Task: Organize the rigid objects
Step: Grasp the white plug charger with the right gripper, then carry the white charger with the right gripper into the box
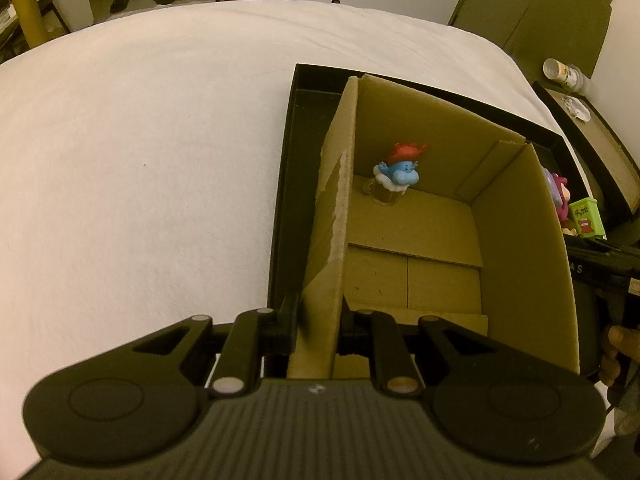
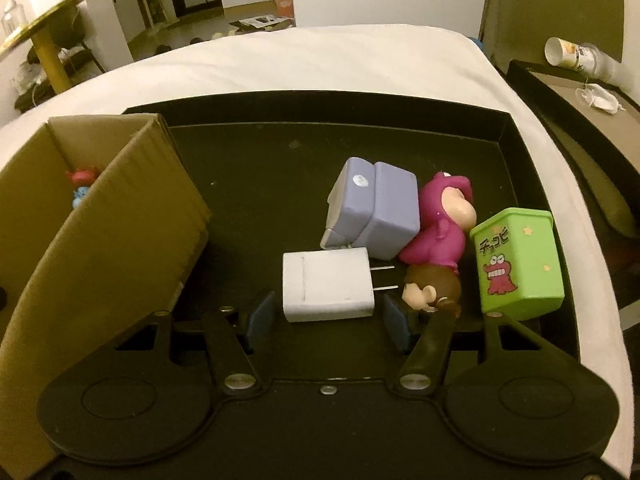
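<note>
Inside the brown cardboard box (image 1: pixel 420 220), ahead of the left claw (image 1: pixel 318 326) pinching its wall: only a blue-and-red toy figure (image 1: pixel 398 170) sitting packed. Between the right claw (image 2: pixel 326 314) pads, spread and not yet touching: a white plug-in charger block (image 2: pixel 326 288) waiting. Beyond, still lying on the black tray (image 2: pixel 280 128): purple block (image 2: pixel 372 212), pink figure (image 2: pixel 440 224), green tub (image 2: pixel 520 260).

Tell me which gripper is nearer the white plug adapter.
Right. The right gripper straddles the white plug adapter, pads not yet pressing it. The left gripper is clamped on the cardboard box wall, away from it.

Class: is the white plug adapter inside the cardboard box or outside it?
Outside. The white plug adapter lies on the black tray, beside the cardboard box.
</note>
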`<state>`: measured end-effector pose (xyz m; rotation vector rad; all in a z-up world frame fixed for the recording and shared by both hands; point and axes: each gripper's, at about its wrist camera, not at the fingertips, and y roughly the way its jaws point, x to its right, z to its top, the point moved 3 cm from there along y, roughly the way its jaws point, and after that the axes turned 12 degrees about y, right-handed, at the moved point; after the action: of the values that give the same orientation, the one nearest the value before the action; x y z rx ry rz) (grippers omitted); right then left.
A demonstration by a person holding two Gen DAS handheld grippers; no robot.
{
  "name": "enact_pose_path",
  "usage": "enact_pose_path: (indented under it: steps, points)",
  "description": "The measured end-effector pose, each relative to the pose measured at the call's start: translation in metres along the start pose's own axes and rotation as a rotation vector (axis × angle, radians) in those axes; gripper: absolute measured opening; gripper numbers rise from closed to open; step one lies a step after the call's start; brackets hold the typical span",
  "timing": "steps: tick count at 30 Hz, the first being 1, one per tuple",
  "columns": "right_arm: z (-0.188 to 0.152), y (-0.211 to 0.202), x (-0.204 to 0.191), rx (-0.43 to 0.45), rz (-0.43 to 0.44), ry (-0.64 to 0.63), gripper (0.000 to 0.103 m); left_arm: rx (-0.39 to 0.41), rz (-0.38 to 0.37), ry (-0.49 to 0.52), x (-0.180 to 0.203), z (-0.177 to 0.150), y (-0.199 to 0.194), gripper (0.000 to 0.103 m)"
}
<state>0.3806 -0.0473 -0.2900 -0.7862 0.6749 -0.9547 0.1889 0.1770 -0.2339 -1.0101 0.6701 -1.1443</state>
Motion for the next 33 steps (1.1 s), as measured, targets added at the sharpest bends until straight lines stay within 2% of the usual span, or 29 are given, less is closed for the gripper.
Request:
enact_pose_path:
  steps: [1,3,11,33]
  points:
    - [0.000,0.000,-0.001,0.002,-0.006,-0.006,0.047,0.000,-0.001,-0.003,0.000,0.000,0.000,0.015]
    - [0.001,-0.002,-0.002,0.000,-0.007,-0.016,0.046,0.000,-0.001,-0.004,-0.001,0.000,0.001,0.015]
    - [-0.004,-0.030,-0.017,0.028,0.018,-0.111,0.046,0.000,-0.001,-0.004,-0.001,0.000,0.001,0.015]
    - [0.029,-0.089,-0.055,0.073,0.144,-0.174,0.046,-0.009,0.008,0.010,0.003,0.001,0.003,0.015]
